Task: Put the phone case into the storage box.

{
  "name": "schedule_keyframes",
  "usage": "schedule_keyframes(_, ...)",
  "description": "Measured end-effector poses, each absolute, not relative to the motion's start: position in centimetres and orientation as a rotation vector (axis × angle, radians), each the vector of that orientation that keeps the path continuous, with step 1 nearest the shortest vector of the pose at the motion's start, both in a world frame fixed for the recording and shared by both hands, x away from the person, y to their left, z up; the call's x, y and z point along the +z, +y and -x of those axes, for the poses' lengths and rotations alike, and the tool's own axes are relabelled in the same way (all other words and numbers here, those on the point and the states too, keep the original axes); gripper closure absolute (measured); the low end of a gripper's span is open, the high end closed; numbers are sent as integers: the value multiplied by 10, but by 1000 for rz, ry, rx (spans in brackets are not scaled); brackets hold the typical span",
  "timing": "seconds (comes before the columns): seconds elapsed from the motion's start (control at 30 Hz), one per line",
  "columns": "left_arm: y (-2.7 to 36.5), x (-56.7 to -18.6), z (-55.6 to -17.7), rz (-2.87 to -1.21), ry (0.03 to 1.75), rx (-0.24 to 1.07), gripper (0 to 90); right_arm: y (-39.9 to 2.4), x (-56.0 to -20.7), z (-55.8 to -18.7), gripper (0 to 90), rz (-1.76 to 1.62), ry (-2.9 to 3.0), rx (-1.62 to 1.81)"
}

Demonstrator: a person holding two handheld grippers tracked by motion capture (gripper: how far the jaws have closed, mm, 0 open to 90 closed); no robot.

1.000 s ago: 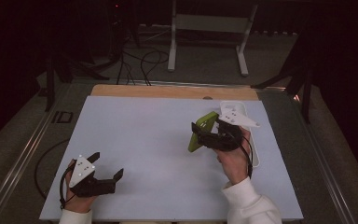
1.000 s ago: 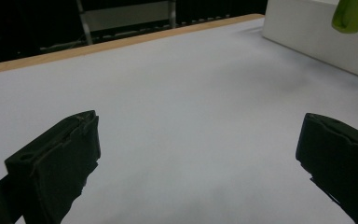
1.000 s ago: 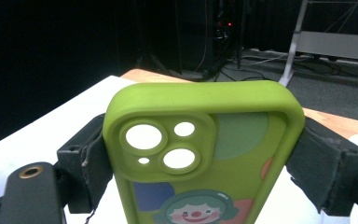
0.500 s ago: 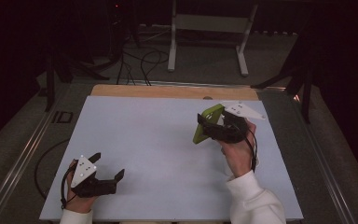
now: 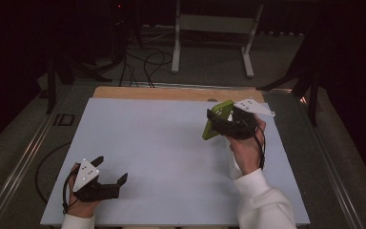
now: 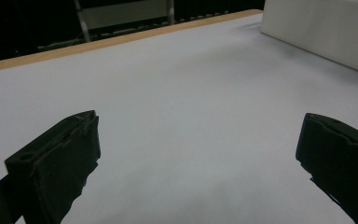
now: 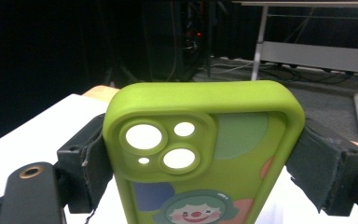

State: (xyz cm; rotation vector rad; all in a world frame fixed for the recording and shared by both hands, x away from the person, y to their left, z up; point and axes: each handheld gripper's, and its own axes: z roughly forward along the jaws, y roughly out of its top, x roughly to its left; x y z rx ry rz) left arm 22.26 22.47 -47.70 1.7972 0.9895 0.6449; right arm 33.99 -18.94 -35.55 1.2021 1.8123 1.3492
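The white table (image 5: 171, 143) sat in a dark room. My right gripper (image 5: 219, 121) clamped the green phone case (image 7: 205, 154) by its edges, aloft at the far right; soft sides might slip. My left gripper (image 5: 110, 171) rested, jaws apart.

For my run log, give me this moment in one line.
right gripper: shut on green phone case, lifted | left gripper: open, low over white table

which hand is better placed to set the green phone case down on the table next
Right. The right hand-held gripper already clamps the green phone case above the table. The left hand-held gripper sits open at the near left edge.
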Motion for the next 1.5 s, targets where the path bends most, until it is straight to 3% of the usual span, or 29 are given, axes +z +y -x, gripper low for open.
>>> schedule_keyframes(1.5,223,-478,-222,-1802,989,643,2,-215,-349,-371,159,-1275,1719,1227)
